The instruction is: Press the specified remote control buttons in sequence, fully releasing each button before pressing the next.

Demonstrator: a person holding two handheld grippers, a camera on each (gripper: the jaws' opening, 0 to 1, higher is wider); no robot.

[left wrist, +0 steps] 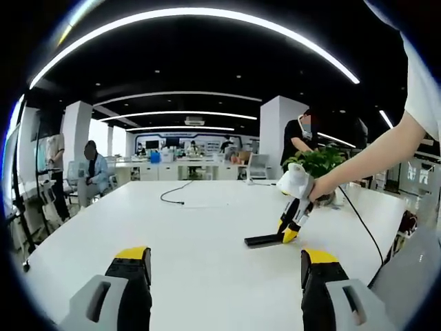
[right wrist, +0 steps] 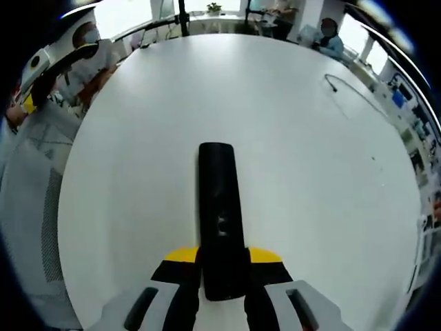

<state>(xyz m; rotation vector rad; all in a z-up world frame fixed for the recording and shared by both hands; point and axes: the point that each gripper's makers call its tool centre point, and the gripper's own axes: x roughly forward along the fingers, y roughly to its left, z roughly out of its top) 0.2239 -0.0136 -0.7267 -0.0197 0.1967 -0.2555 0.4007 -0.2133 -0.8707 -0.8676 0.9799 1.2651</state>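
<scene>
One black remote (right wrist: 222, 227) on white table (left wrist: 207, 234), between right tongs (right wrist: 223, 256); left tongs (left wrist: 224, 256) wide.

Remote (right wrist: 222, 214) — glossy black plastic; table (right wrist: 289, 138) — smooth.

white table (left wrist: 207, 234), curved ceiling lights (left wrist: 200, 17), pillars (left wrist: 275, 131)
</scene>
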